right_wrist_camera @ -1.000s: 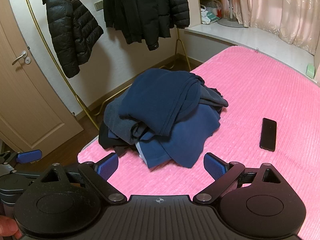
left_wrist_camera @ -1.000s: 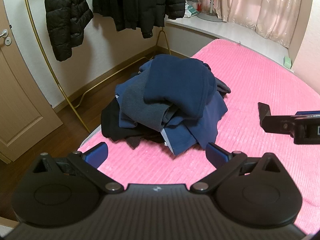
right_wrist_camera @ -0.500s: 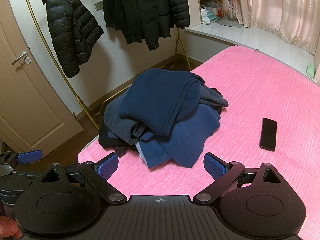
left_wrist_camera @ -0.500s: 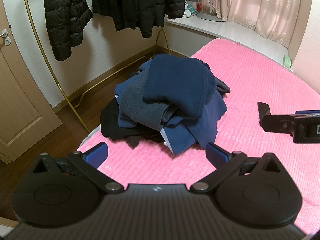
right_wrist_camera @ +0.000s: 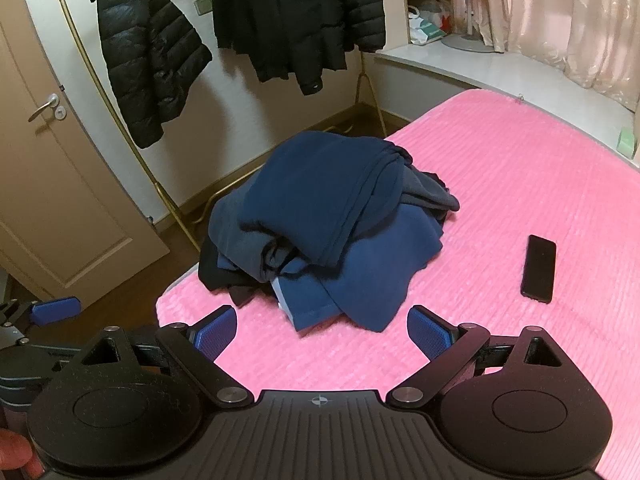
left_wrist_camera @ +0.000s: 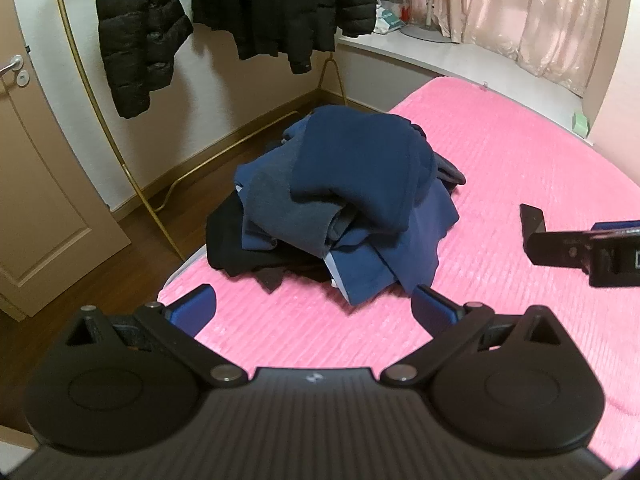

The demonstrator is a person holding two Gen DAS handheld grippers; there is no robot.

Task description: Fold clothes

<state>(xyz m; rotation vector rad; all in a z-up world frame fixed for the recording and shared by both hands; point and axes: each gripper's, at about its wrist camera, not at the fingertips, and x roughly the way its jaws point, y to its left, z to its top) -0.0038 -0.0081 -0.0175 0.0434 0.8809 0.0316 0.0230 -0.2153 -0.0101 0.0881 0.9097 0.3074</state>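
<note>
A heap of dark clothes [left_wrist_camera: 352, 196] lies on the pink bed [left_wrist_camera: 520, 160] near its left corner: a navy fleece on top, grey, blue and black garments under it. It also shows in the right wrist view [right_wrist_camera: 328, 228]. My left gripper [left_wrist_camera: 314, 310] is open and empty, hovering just in front of the heap. My right gripper [right_wrist_camera: 322, 330] is open and empty, also just short of the heap. The right gripper's body shows at the right edge of the left wrist view [left_wrist_camera: 580, 248].
A black phone [right_wrist_camera: 539, 268] lies on the bed right of the heap. Black puffer jackets [right_wrist_camera: 280, 24] hang on a gold rack [right_wrist_camera: 120, 112] against the wall. A door [right_wrist_camera: 48, 184] stands at the left. Wooden floor lies beyond the bed's edge.
</note>
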